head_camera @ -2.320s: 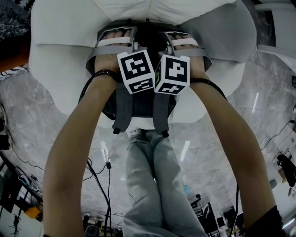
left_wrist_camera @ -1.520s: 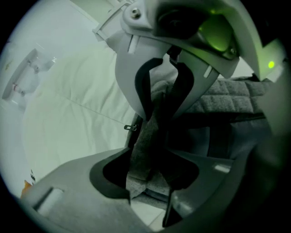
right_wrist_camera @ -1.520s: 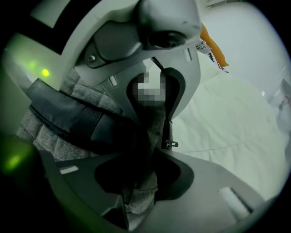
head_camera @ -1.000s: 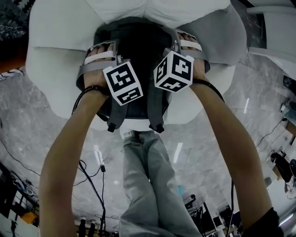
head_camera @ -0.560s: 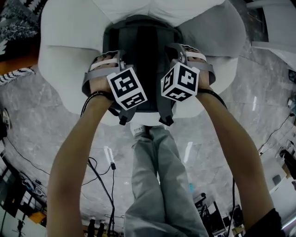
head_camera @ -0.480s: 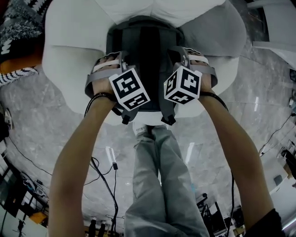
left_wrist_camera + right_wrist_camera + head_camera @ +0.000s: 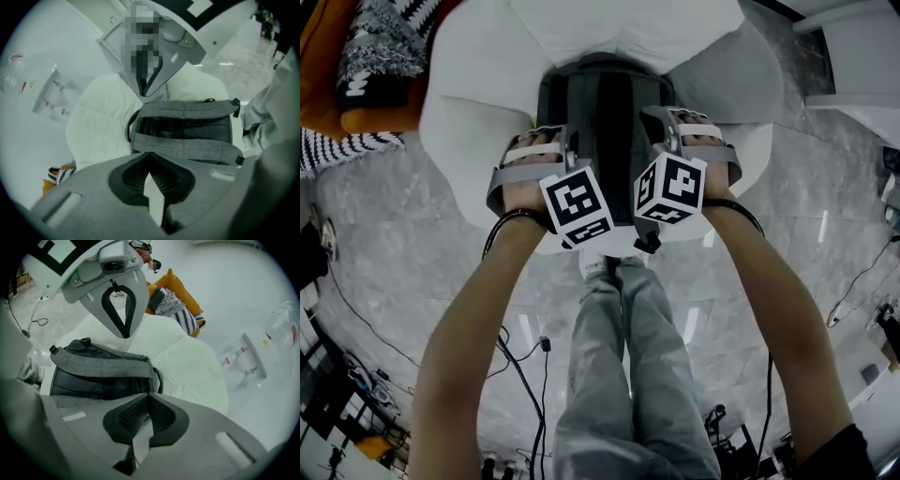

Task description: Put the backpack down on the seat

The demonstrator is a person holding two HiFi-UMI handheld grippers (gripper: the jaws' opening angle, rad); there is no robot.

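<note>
Left gripper view shows the left gripper (image 7: 150, 159) with its two jaws pressed together, and nothing is caught between the ribbed pads (image 7: 161, 180). Right gripper view shows the same for the right gripper (image 7: 149, 400): jaws fully together and empty.

The backpack (image 7: 605, 117) lies on the white seat (image 7: 478, 103), in the middle of the cushion. Its dark back panel faces up, and the two gray shoulder straps (image 7: 187, 149) run along its length. Neither gripper touches the backpack; in both gripper views it lies a little beyond the jaw tips, free on the cushion.

From the head view, the two grippers hang over the near end of the backpack, the left one at its left strap and the right one at its right strap. The marker cubes (image 7: 578, 206) are side by side just on the person's side of the backpack.

An orange cushion (image 7: 328, 66) with a black and white patterned cloth (image 7: 380, 42) is well to the left of the backpack, beside the seat. The gray marble floor (image 7: 412, 244) surrounds the seat, and the person's legs (image 7: 619, 375) stand just in front of the backpack's near end.
</note>
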